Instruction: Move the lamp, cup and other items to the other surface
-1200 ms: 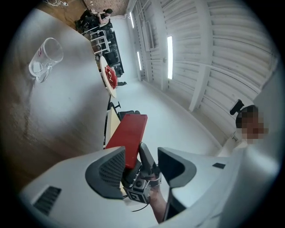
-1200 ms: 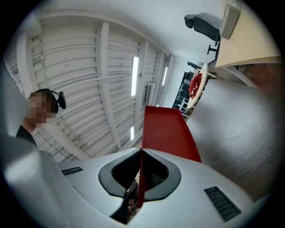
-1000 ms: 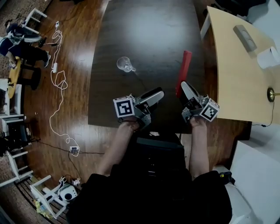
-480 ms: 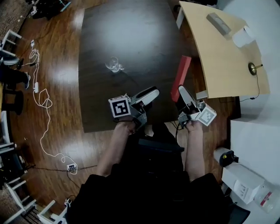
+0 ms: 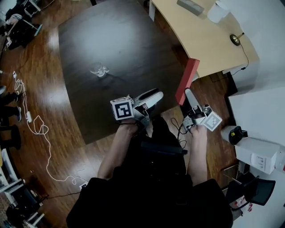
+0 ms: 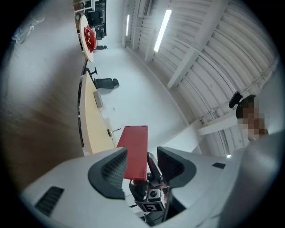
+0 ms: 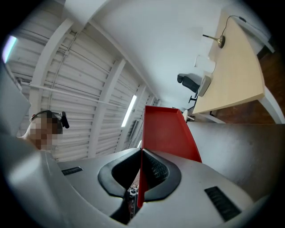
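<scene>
- Both forearms reach forward from the body. The left gripper points up and to the right over the near edge of the dark rectangular wooden table. Its jaws stand apart with nothing between the pads.
- The right gripper is held just off that table's right corner. Its jaws are clamped on the rim of the flat red rectangular tray.
- The tray stands on edge in the air. Its far end overlaps the near edge of the pale curved wooden table.
- A clear glass cup sits on the dark table, well apart from both grippers.
- On the pale table are a brass lamp base with a black cord, a white cylinder and a grey flat block.
- A white cable trails over the wooden floor on the left.
</scene>
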